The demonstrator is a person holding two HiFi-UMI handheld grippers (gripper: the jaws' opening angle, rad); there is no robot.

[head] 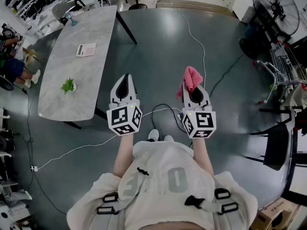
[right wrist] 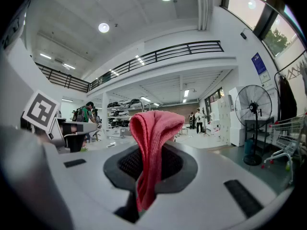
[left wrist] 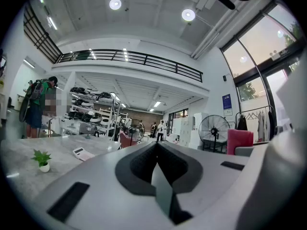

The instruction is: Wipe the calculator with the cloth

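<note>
Pink cloth [head: 191,76] pinched in right claw [head: 194,88] (left claw [head: 126,78] closed, empty).

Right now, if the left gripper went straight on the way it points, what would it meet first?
Nothing near. The left gripper points past the table's right edge, over the floor. Far ahead, the red chair looks like the first thing in line, but depth is unclear.

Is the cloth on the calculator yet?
No, the pink cloth is clamped in the right gripper, while the calculator lies bare on the table, well apart.
</note>
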